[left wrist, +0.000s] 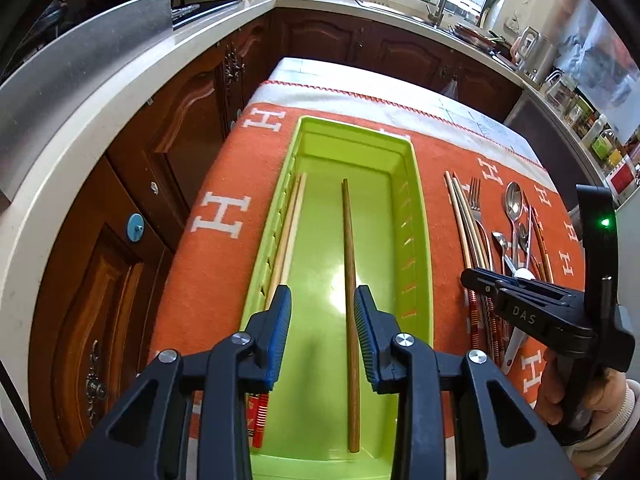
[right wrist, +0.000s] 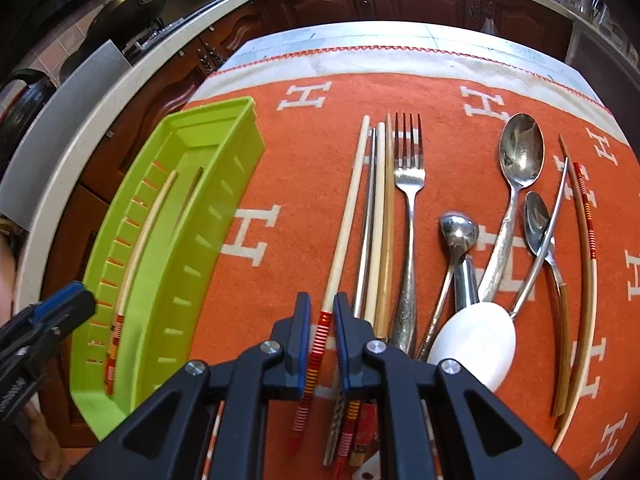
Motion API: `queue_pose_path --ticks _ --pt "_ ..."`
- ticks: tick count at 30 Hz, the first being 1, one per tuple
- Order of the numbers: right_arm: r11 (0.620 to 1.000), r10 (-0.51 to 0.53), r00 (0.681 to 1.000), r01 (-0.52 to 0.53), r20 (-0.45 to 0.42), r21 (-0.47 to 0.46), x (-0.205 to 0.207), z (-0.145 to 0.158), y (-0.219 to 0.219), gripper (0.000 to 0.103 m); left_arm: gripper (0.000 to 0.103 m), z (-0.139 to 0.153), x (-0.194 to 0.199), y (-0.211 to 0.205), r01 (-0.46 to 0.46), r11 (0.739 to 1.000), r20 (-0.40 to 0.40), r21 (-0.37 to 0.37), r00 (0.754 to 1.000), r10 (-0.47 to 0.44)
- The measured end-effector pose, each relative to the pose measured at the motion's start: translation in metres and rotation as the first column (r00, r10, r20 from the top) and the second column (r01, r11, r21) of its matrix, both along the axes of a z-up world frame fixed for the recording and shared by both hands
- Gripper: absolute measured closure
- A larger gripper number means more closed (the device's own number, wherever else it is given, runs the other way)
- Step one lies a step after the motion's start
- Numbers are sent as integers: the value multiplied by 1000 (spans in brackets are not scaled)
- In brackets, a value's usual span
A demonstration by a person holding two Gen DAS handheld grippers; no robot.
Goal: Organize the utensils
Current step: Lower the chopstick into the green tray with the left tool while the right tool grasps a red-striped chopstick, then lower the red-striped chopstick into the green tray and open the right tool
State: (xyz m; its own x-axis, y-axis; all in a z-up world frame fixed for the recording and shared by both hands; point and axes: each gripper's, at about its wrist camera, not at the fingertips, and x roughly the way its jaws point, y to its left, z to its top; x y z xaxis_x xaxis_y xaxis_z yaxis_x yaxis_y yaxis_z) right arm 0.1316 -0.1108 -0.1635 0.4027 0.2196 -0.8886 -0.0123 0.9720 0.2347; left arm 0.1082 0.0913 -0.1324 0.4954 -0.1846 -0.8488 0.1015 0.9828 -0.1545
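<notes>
An orange cloth (right wrist: 304, 160) with white H marks is covering the work surface, and dark wooden cabinets (left wrist: 132, 184) under a pale countertop (left wrist: 80, 132) are surrounding it on the far side and the left. A green tray (left wrist: 420, 240) is lying lengthwise on the cloth. Inside it, a brown chopstick (left wrist: 350, 280) is resting along the middle and a pale pair of chopsticks (left wrist: 290, 224) is lying against the left wall.

The left gripper (left wrist: 322, 312) is hanging over the near end of the tray with its jaws spread and gripping nothing; the brown chopstick is lying just inside the right pad (left wrist: 366, 332).

The remaining utensils are lying to the right of the tray: a bundle of chopsticks (right wrist: 376, 220), a fork (right wrist: 408, 184), a large spoon (right wrist: 520, 156), two smaller spoons and a white spoon (right wrist: 476, 340). The right gripper (right wrist: 322, 320) is pinching a pale chopstick (right wrist: 348, 220) at its red-striped end.

The gripper body is hiding the near ends of the utensils. Two curved chopsticks (right wrist: 576, 300) at the far right are overlapping, and their order is hard to make out.
</notes>
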Motion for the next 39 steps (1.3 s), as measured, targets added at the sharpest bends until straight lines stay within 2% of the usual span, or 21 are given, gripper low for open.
queue_pose_path --ticks 4,8,10,13,19,24,30,33,36,39 --pt "998 4 1000 -3 10 -67 0 0 9 92 65 6 -2 2 -7 1000 18 5 1000 7" --pt "988 18 999 -14 26 -155 -2 0 21 94 65 12 -4 4 -14 1000 38 21 999 13" --pt "994 3 1000 -2 8 -109 -1 0 16 97 65 14 -5 5 -18 1000 41 18 999 18" --pt "999 -36 998 37 -43 31 0 3 4 97 65 16 -6 8 -29 999 42 19 999 28" --pt "983 -64 998 62 6 173 -13 45 -2 97 65 26 -9 15 -45 999 64 20 997 44" --pt "964 -1 1000 -7 31 267 -19 77 14 97 65 35 -10 19 -62 997 93 38 994 58" --pt "958 95 995 -93 8 270 -20 82 53 95 65 43 -8 30 -100 994 106 39 990 95" --pt "953 192 981 -187 2 238 -22 81 78 94 63 44 -9 32 -108 993 108 40 989 103" --pt "957 221 975 -223 32 184 -28 82 84 94 62 43 -11 31 -107 993 103 47 989 102" --pt "962 209 978 -210 23 177 -30 78 77 94 62 41 -13 28 -95 994 95 51 991 90"
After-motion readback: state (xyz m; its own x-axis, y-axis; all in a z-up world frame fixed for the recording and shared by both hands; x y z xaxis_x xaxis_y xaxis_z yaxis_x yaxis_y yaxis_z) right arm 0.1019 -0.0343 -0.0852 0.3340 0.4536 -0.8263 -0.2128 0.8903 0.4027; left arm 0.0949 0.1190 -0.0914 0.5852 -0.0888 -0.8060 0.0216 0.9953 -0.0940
